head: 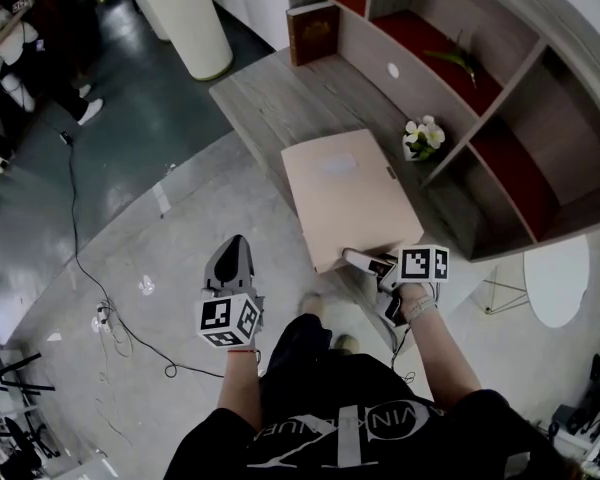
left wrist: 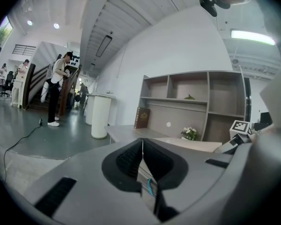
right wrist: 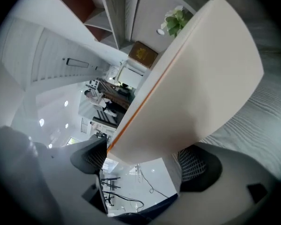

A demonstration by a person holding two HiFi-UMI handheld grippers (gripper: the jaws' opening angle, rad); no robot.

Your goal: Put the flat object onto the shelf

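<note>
The flat object (head: 350, 193) is a thin tan box lying on the grey wooden table (head: 270, 98), its near end overhanging the front edge. My right gripper (head: 370, 271) is at that near right corner. In the right gripper view the box (right wrist: 196, 78) fills the upper right and its corner sits between the spread jaws of the right gripper (right wrist: 143, 158), open, with daylight showing under the corner. My left gripper (head: 232, 250) hangs in the air left of the table, away from the box. The left gripper (left wrist: 142, 153) is shut and holds nothing. The box (left wrist: 196, 144) shows beyond it.
The shelf unit (head: 500, 138) with red-lined compartments stands along the table's right side. A small pot of white flowers (head: 423, 136) sits beside the box, and a brown book (head: 313, 32) stands at the far end. A white cylinder (head: 185, 18), floor cable (head: 80, 258) and people lie left.
</note>
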